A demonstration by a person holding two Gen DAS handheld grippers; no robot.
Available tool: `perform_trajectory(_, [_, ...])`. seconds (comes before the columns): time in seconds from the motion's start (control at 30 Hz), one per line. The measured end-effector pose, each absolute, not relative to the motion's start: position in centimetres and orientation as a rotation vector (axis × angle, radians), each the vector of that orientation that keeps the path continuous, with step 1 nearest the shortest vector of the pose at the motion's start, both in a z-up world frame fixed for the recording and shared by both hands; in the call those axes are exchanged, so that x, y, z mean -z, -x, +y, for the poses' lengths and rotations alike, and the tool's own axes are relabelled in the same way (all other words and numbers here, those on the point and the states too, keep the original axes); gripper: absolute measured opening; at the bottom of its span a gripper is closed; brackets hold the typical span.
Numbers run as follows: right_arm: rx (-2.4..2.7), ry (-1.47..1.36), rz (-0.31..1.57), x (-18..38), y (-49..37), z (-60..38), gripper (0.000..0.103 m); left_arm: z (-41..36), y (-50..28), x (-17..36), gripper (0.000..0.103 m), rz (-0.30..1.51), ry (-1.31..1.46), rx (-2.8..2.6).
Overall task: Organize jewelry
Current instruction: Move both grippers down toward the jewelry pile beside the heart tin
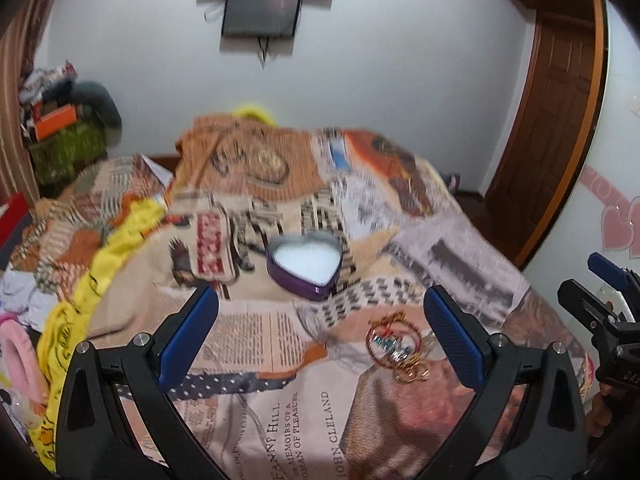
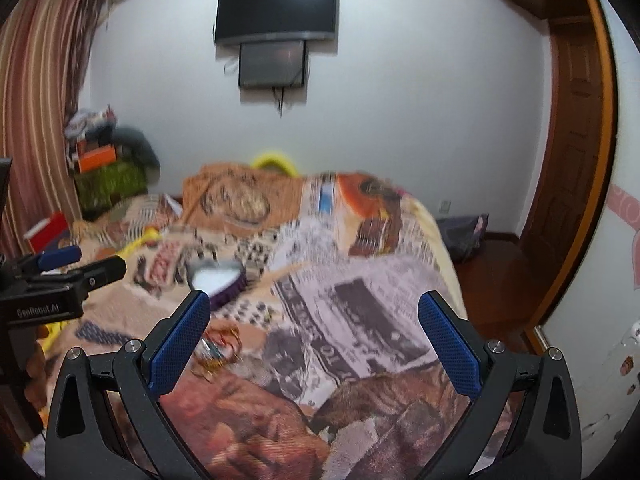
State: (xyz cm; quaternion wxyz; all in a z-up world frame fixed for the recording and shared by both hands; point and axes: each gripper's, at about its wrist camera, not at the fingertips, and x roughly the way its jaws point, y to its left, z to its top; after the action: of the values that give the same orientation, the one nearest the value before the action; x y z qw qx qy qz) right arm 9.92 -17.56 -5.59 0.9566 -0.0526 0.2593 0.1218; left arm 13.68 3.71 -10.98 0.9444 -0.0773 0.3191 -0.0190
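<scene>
A purple heart-shaped tin [image 1: 305,261] with a white inside lies open on the printed bedspread [image 1: 280,380]. A small heap of jewelry [image 1: 396,348], red and gold bangles with a beaded piece, lies nearer, just inside my left gripper's right finger. My left gripper [image 1: 320,336] is open and empty above the bedspread. In the right wrist view my right gripper [image 2: 314,340] is open and empty; the jewelry [image 2: 218,350] lies by its left finger, the tin [image 2: 218,278] beyond. Each gripper shows at the edge of the other's view, the right one [image 1: 608,304] and the left one [image 2: 64,270].
The bedspread covers a bed. Yellow cloth [image 1: 100,264] and clutter lie along its left side. A pile of boxes [image 1: 60,132] stands in the far left corner. A TV [image 2: 276,10] hangs on the far wall. A wooden door [image 2: 576,140] is at right.
</scene>
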Motion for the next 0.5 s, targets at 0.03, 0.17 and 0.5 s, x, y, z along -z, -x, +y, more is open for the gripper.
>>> perform_trajectory(0.03, [-0.254, 0.11, 0.549, 6.1, -10.4, -17.6, 0.103, 3.7, -14.2, 11.6, 0.103, 0.668, 0.153, 0.043])
perform_trajectory(0.17, [-0.28, 0.121, 0.623, 7.3, -12.1, -17.8, 0.098, 3.7, -16.2, 13.9, 0.094, 0.729, 0.117, 0.053])
perform_trajectory(0.5, [-0.407, 0.104, 0.79, 10.6, -15.3, -16.9, 0.065, 3.7, -18.2, 17.9, 0.061, 0.887, 0.133, 0.168])
